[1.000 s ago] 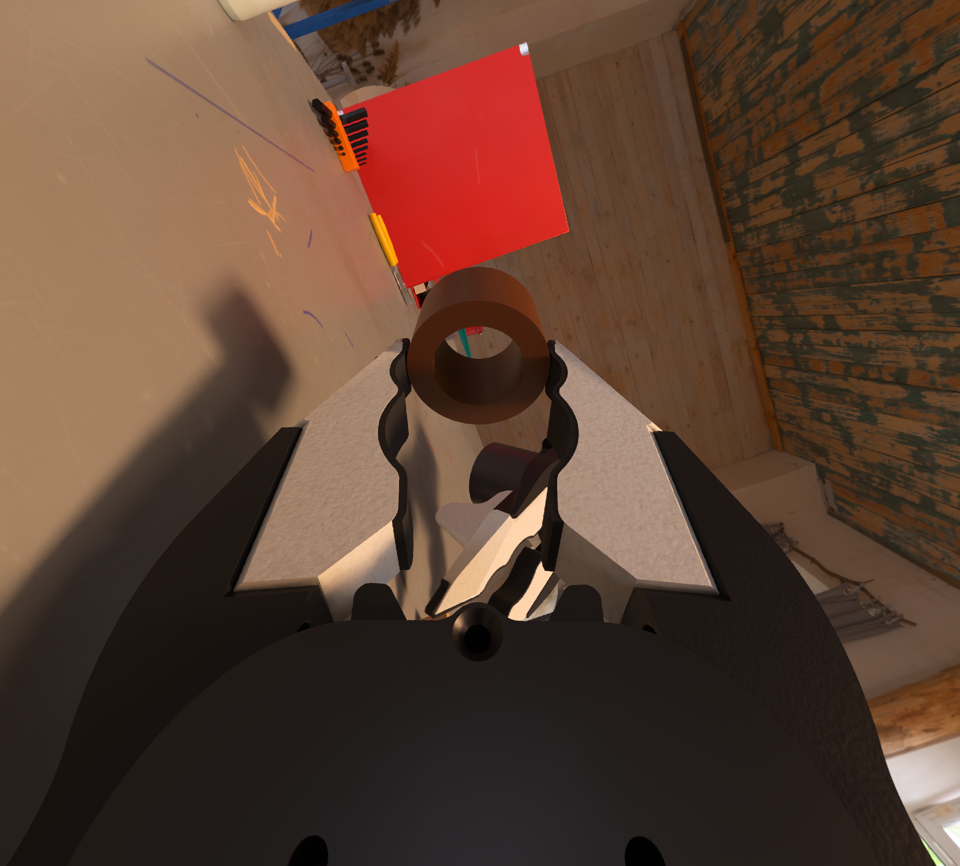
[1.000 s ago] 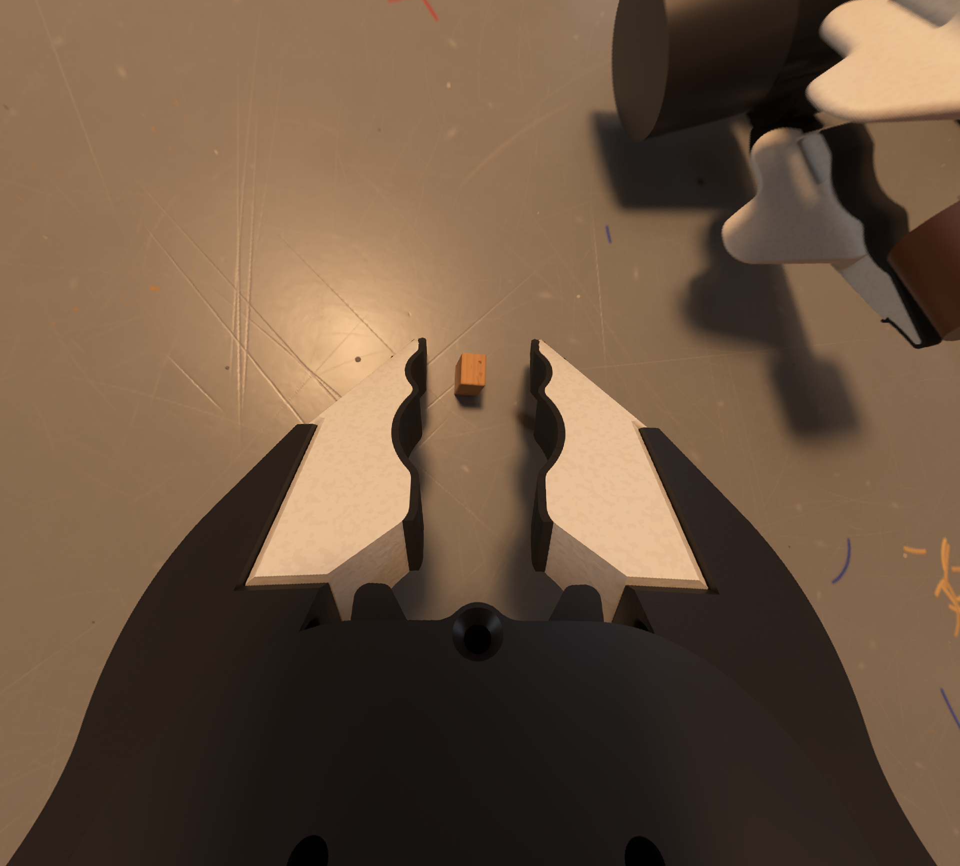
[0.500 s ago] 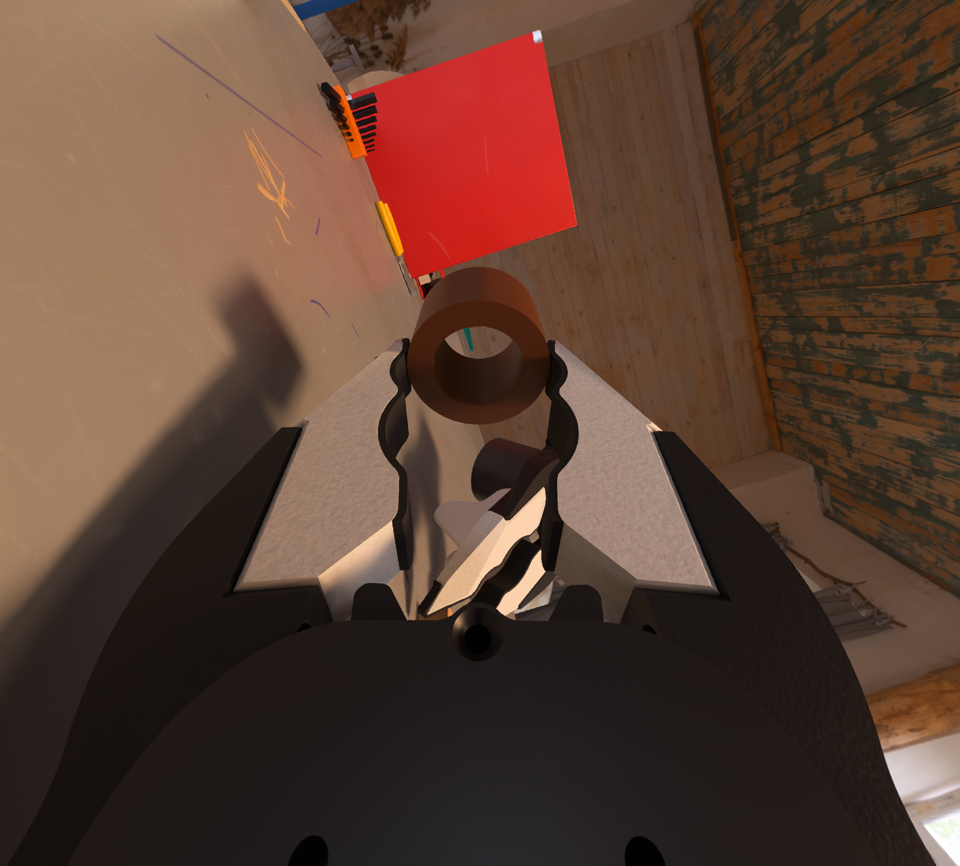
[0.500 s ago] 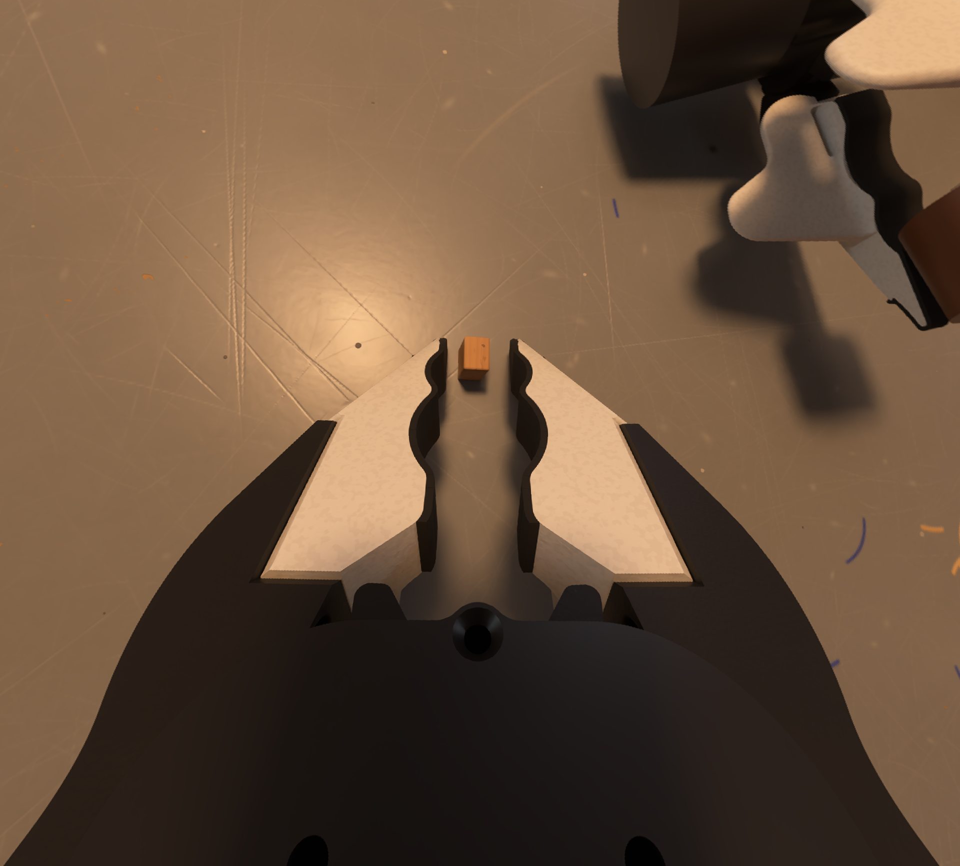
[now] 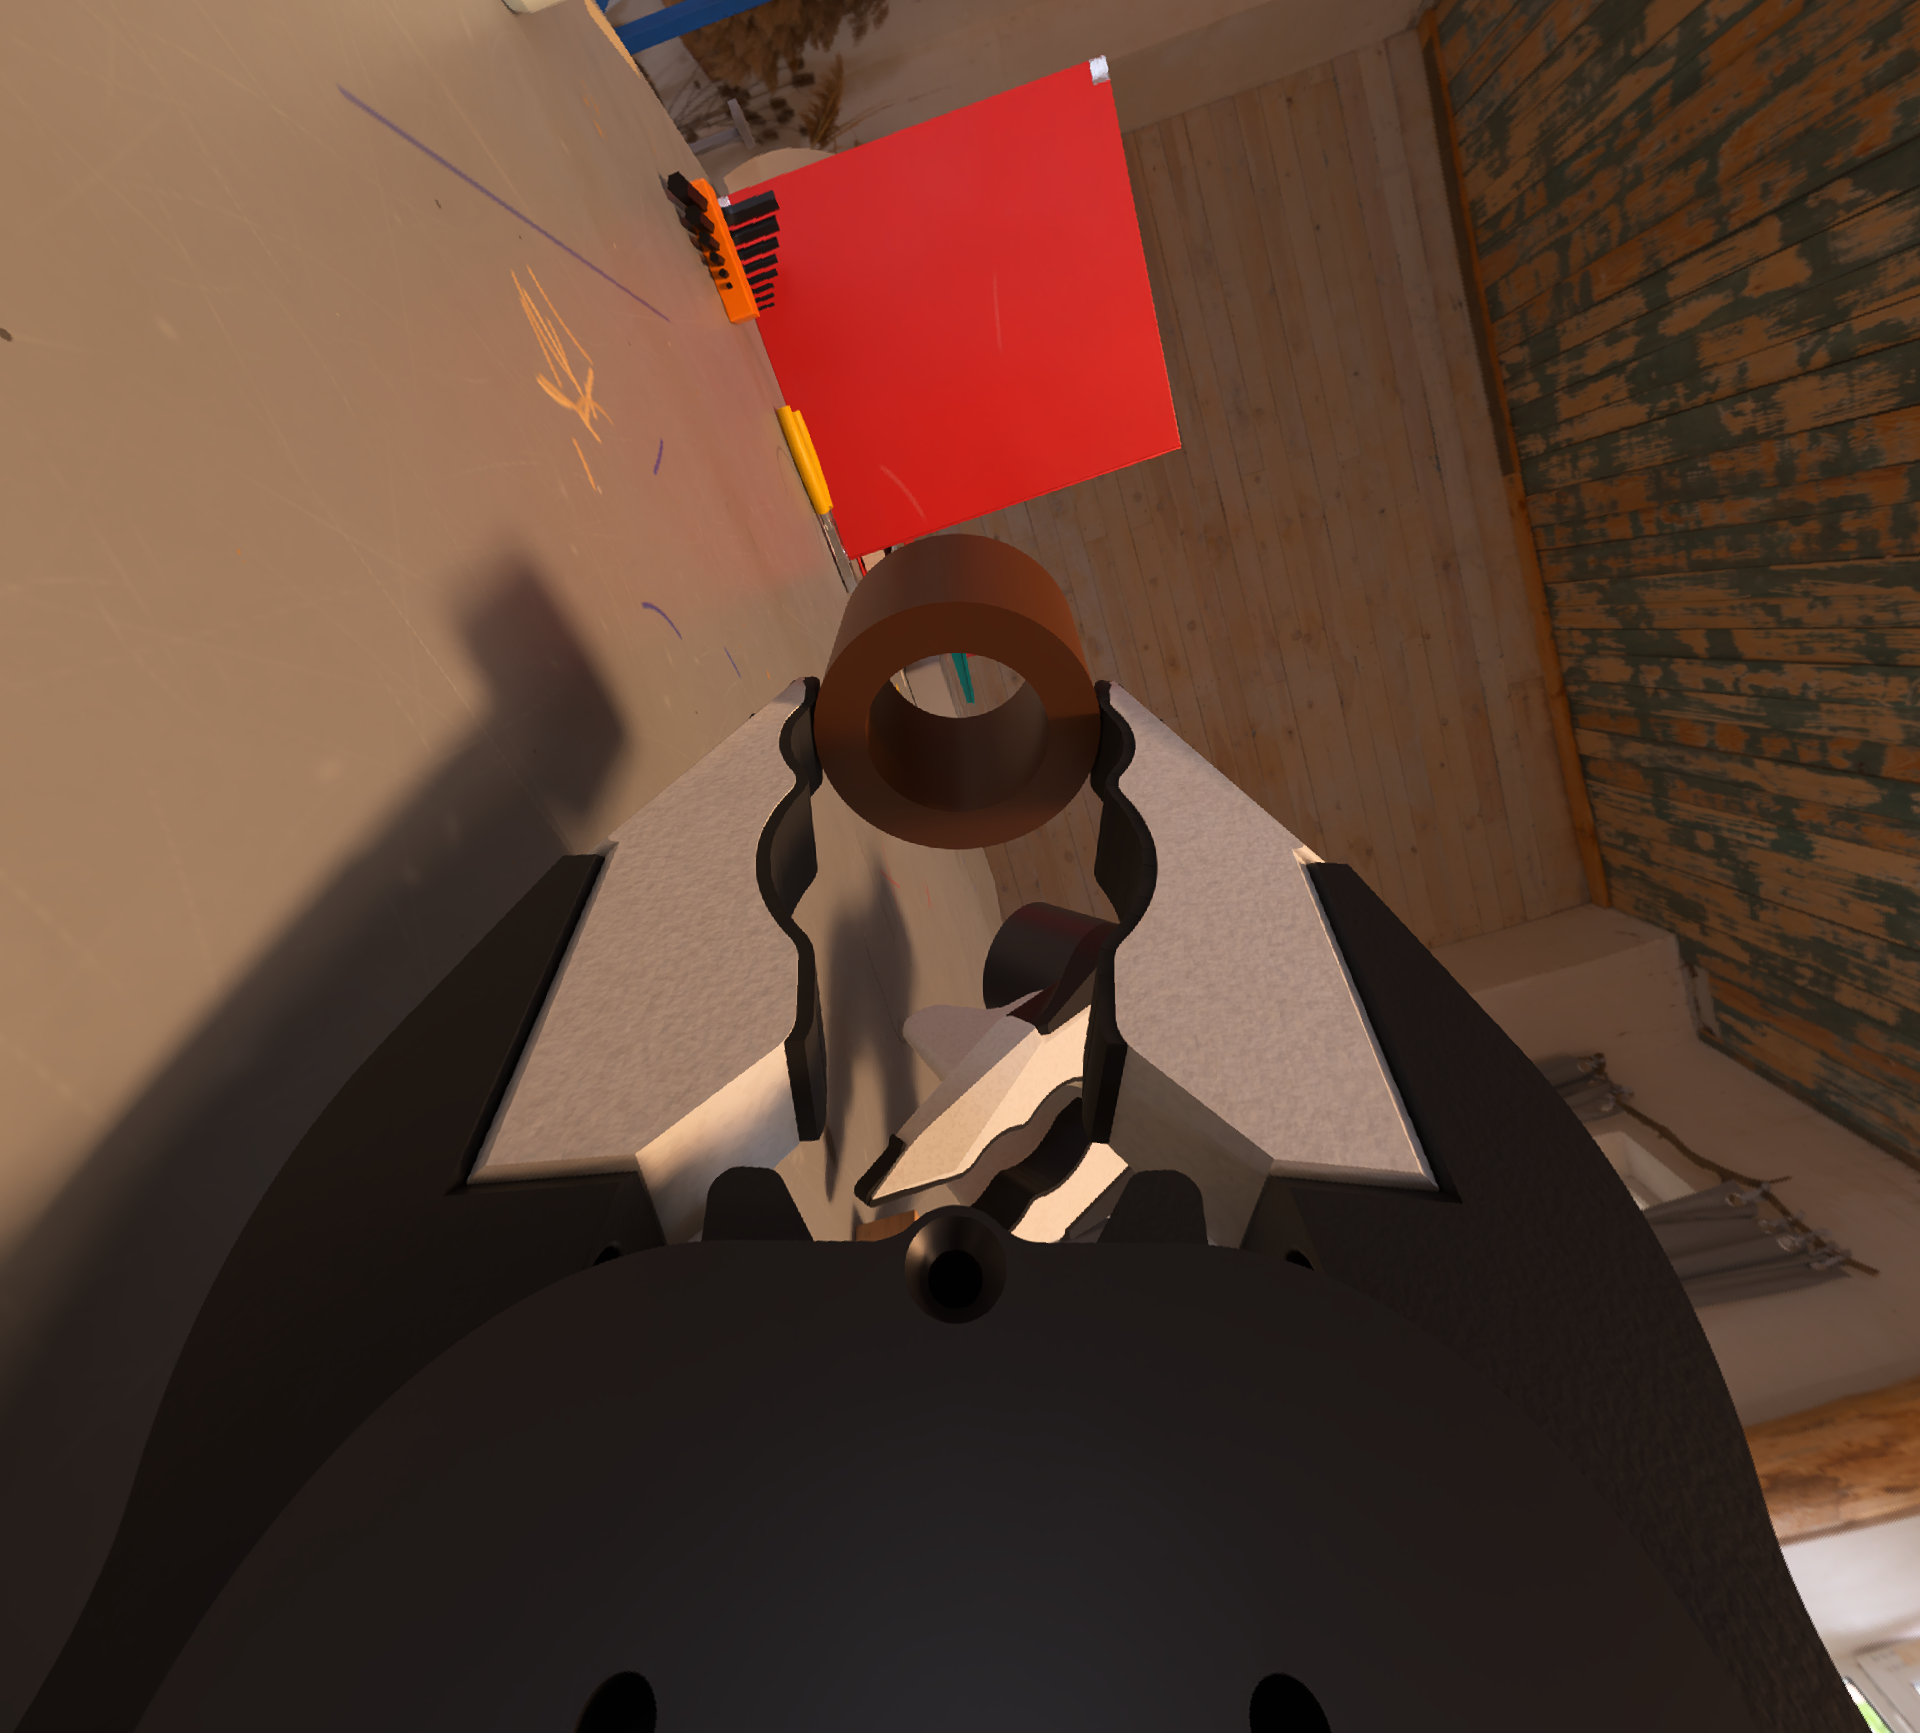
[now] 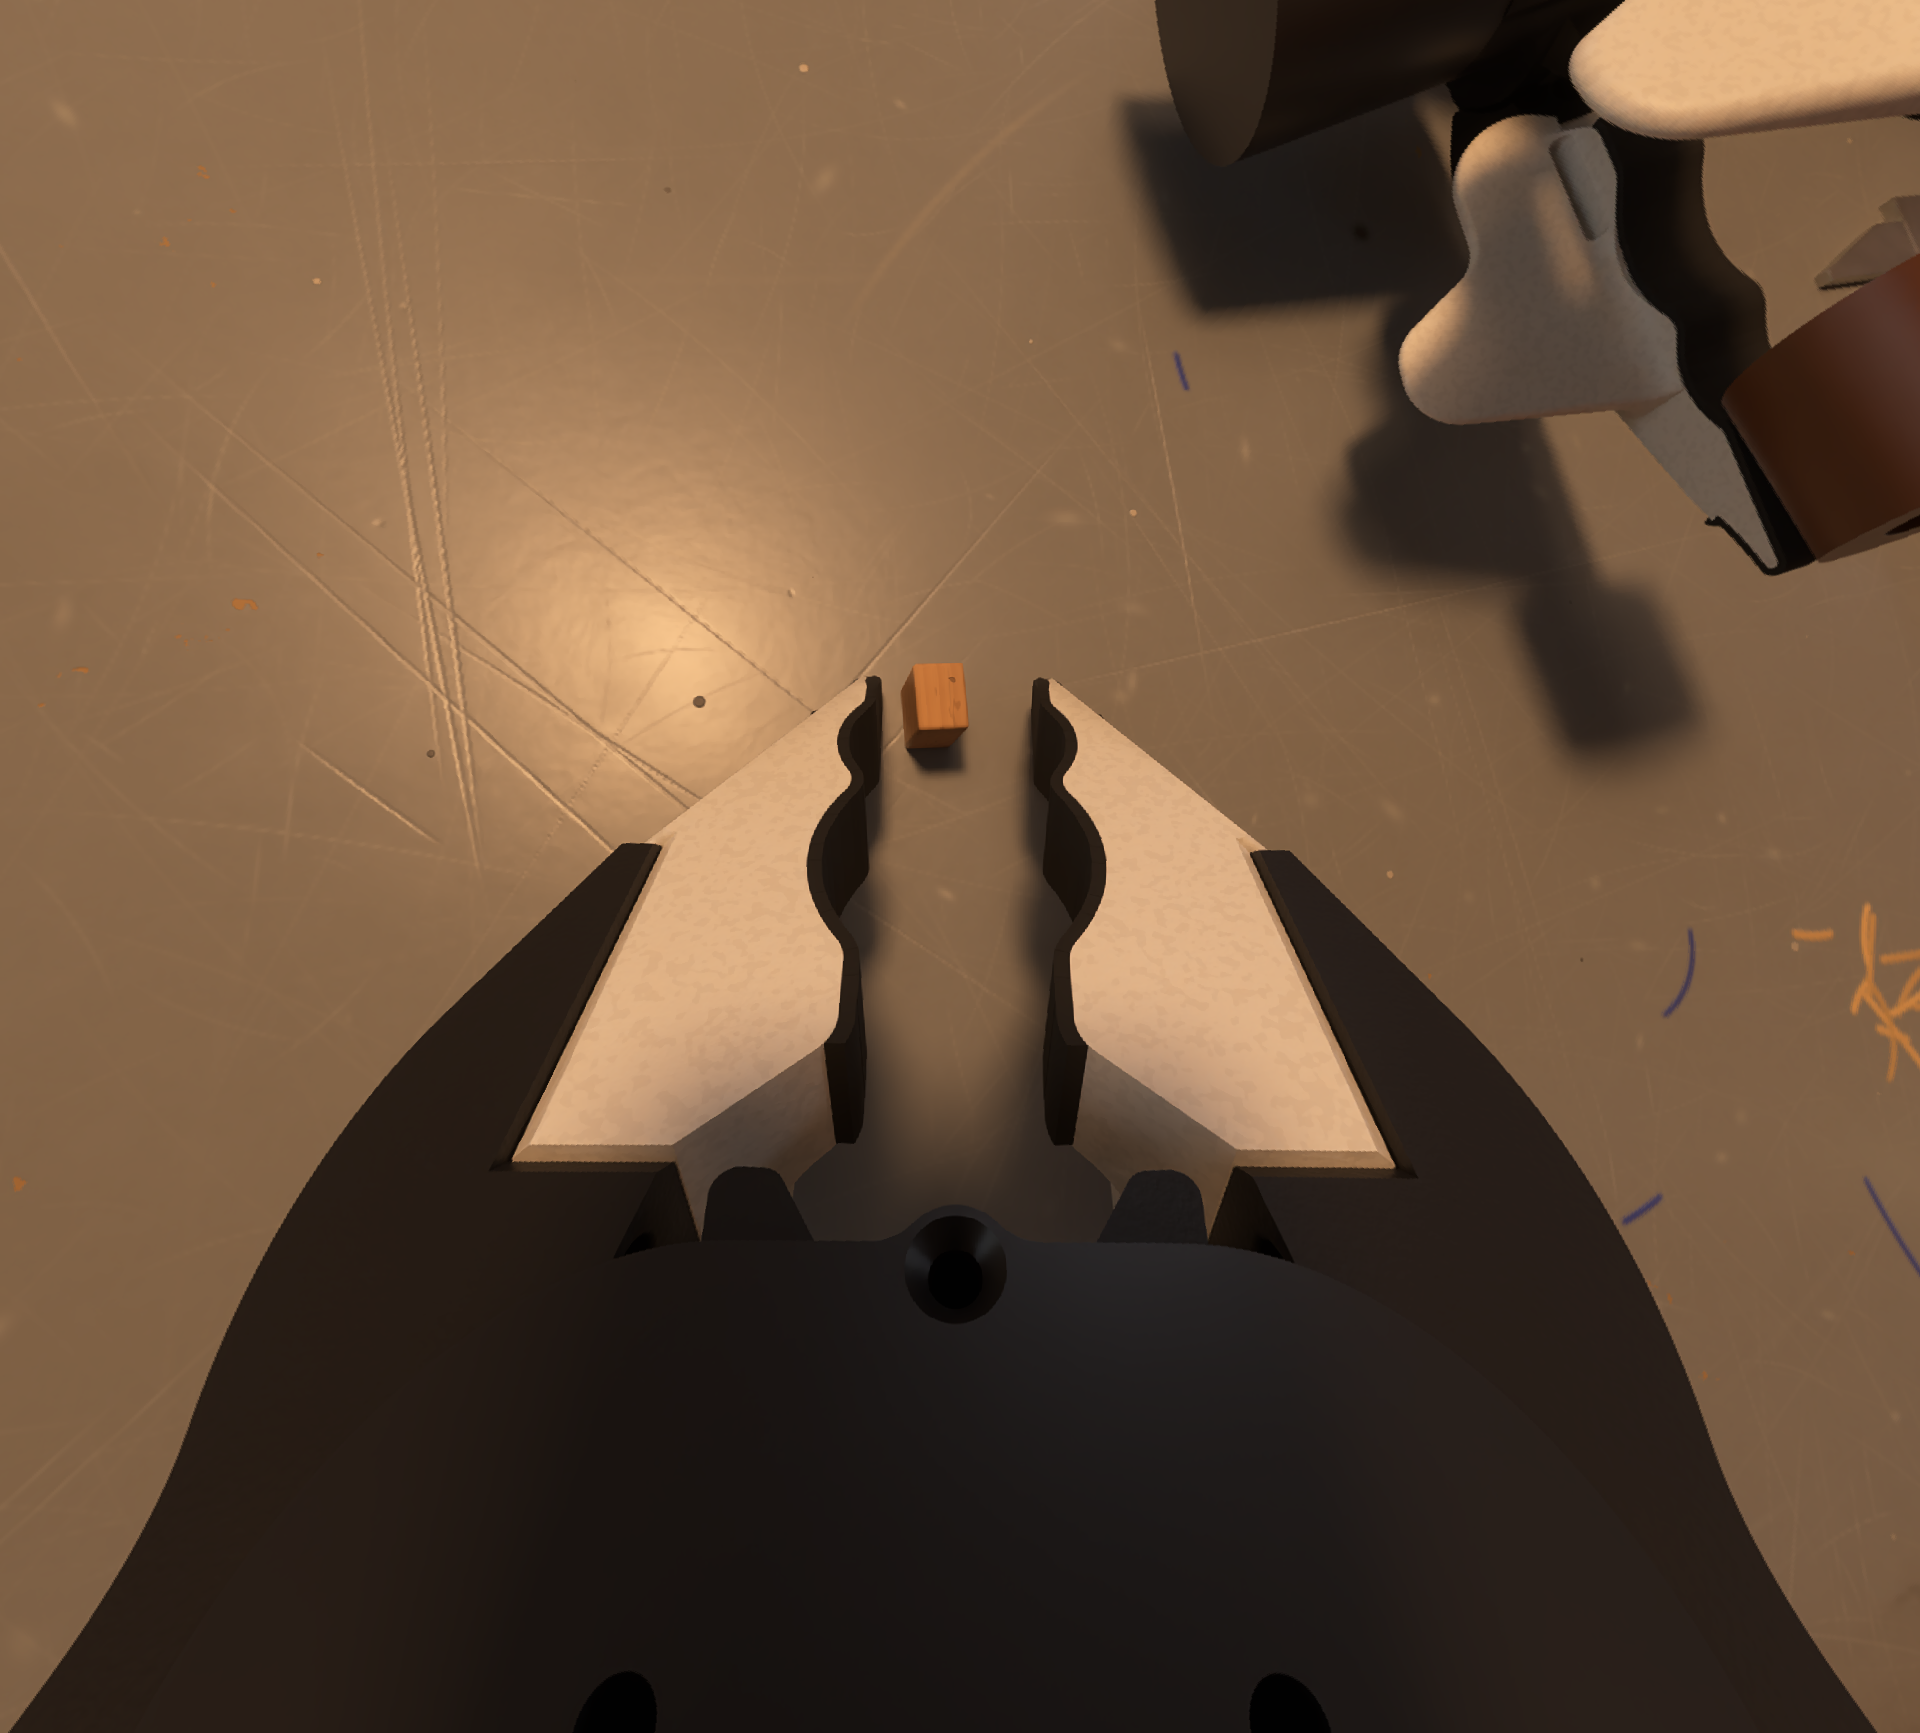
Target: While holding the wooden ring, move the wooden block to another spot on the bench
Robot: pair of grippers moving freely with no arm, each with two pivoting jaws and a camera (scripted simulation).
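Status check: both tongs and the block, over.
Left tongs shut on wooden ring. Right tongs open, straddling wooden block on bench, not gripped. Path clear.

**Warm light, hard shadows, sharp frames**

You get warm, fairly dim light. A soft glare spot sits on the bench (image 6: 665,655). The left gripper (image 6: 1766,478) throws dark, soft-edged shadows. Wide-angle bending stretches your edges; nothing looks blurred.

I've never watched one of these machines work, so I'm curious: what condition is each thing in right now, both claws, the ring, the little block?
left gripper: shut on the wooden ring, held off the bench.
wooden ring: clamped between the fingertips, bore facing the camera.
right gripper: open, fingertips either side of the wooden block.
wooden block: on the bench, nearer one fingertip, not gripped.
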